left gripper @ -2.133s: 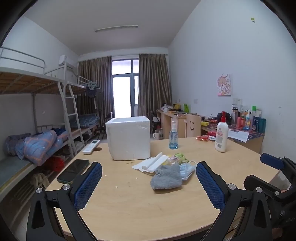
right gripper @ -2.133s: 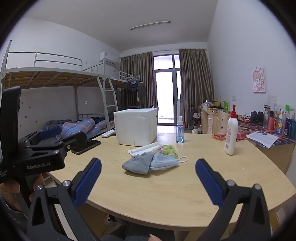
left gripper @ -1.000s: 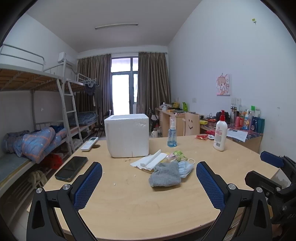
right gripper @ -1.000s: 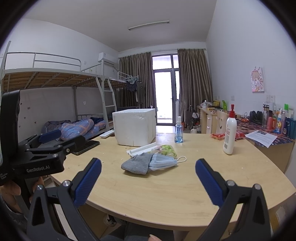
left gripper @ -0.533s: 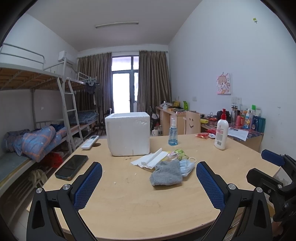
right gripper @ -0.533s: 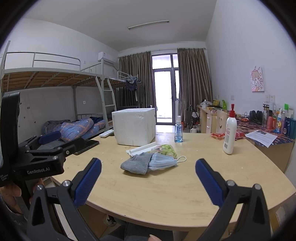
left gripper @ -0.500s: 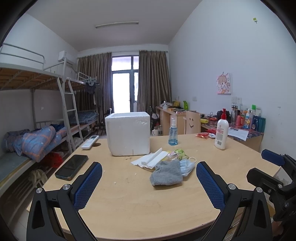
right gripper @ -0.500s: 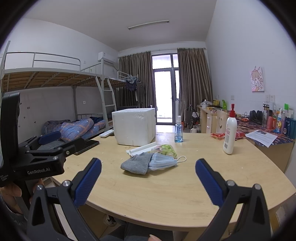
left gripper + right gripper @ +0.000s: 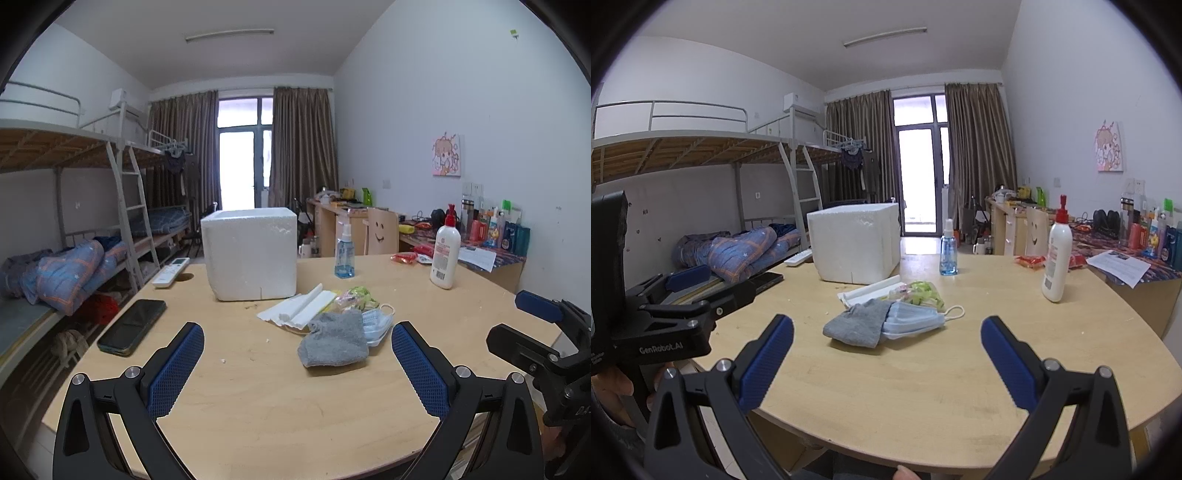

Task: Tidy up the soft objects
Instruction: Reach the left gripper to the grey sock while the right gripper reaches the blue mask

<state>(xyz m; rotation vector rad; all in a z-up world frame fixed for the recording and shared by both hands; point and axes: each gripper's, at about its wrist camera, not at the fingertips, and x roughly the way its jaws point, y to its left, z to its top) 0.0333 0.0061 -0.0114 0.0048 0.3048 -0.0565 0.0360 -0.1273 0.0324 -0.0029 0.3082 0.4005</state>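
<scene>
Nothing moved, crumpled grey sock (image 9: 334,341) overlapping blue mask (image 9: 376,322), both hand-held grippers wide.

Grey knit sock (image 9: 334,341); matt wood table (image 9: 280,398).

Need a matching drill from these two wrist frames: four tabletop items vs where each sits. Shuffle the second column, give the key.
Items:
1. grey sock
2. black phone
3. white lotion bottle
4. blue face mask

Places:
A. standing upright toward the table's right side
B. lying flat near the table's left edge
C. nearest item of the central pile, in front of the foam box
D. partly tucked under the sock, ear loop sticking out to the right

Pairs: 1-C, 2-B, 3-A, 4-D
</scene>
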